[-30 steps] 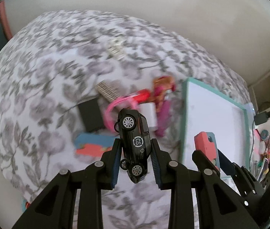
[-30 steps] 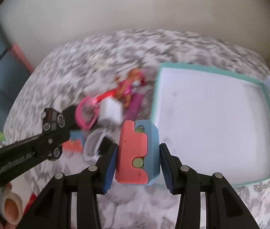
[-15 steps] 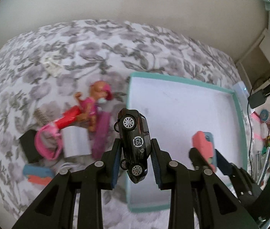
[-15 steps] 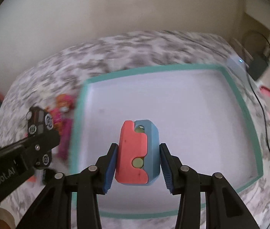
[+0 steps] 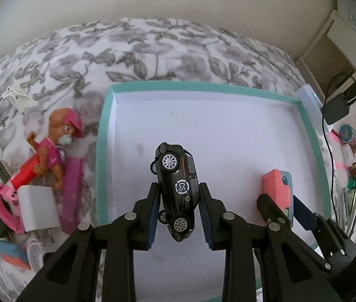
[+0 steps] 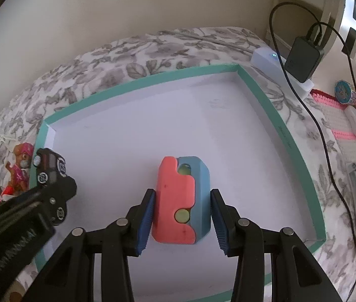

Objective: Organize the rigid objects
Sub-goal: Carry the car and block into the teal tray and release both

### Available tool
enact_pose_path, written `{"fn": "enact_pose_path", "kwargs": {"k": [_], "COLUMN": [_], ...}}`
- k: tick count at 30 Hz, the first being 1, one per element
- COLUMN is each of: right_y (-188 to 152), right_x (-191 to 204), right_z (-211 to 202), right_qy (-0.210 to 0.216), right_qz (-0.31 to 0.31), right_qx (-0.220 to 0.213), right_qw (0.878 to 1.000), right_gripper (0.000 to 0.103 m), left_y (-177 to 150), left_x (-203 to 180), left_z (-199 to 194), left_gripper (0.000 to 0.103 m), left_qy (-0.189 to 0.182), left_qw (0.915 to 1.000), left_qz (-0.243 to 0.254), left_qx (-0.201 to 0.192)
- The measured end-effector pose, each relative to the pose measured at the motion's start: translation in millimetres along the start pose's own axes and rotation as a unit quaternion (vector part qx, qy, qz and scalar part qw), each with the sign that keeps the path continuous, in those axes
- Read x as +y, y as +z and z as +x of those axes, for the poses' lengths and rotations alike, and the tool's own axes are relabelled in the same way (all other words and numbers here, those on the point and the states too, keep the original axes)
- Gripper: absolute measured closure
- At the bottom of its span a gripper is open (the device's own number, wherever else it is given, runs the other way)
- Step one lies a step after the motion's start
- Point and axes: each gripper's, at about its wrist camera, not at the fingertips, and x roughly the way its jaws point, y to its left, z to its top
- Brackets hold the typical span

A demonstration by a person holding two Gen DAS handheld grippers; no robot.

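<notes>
Left wrist view. Left gripper (image 5: pixel 178 210) clamped on a black toy car (image 5: pixel 176 191) — held nose-up, blue pads on roof and underside, wheels facing the camera. Car suspended over the white floor of the teal-rimmed tray (image 5: pixel 101 136), near the tray's middle; contact with the floor not evident. Right gripper (image 5: pixel 282 207) visible at the right, carrying a coral-and-blue block (image 5: pixel 275 186), also over the tray. Outside the tray's left wall, on the floral bed cover (image 5: pixel 152 47): a pup figure in pink (image 5: pixel 54 146), a white cube (image 5: pixel 38 209), a purple bar (image 5: pixel 71 188), a pink strap (image 5: pixel 1 206) and other small items, all unsorted.

Right wrist view. Right gripper (image 6: pixel 181 216) closed on the block (image 6: pixel 181 201), pads pressing the coral face on one side and the blue face on the other. Block poised above the tray floor, roughly central; whether it touches cannot be told. Left gripper (image 6: pixel 52 191) with the car (image 6: pixel 49 168) seen at the left, just inside the tray's left wall (image 6: pixel 40 136). Charger and cable (image 6: pixel 304 60) beyond the tray's far right corner, well clear.

Step in hand, as judged: delivery of two objects into the tray. Next move calls for lowering each until supported, then parting the jaws — car best laid on its wheels to prevent rolling, block set flat, the two kept apart.
</notes>
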Motion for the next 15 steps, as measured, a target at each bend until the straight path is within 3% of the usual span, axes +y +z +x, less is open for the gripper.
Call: {"fn": "enact_pose_path", "kwargs": {"k": [6, 7, 9, 15], "right_y": [-2.4, -2.4, -2.4, -1.7], "right_x": [0.9, 0.9, 1.3, -2.4], "right_z": [0.9, 1.1, 1.6, -1.0], "right_qy": [-0.004, -0.006, -0.013, -0.022], "right_qz": [-0.008, -0.009, -0.012, -0.006], "right_qx": [0.004, 0.003, 0.002, -0.003], "right_qw": [1.000, 1.000, 1.000, 1.000], "right_gripper": [0.057, 0.057, 0.056, 0.055], "left_y": [-6.2, -6.7, -8.7, -9.7], "left_x": [4.0, 5.2, 7.0, 12.6], "left_z": [5.1, 5.4, 4.2, -8.4], "left_gripper": [0.069, 0.066, 0.048, 0.035], "left_qy": [0.006, 0.005, 0.005, 0.008], "left_qw": [0.9999, 0.9999, 0.9999, 0.9998], "left_qz": [-0.005, -0.007, -0.010, -0.018], "left_qx": [0.007, 0.008, 0.011, -0.003]}}
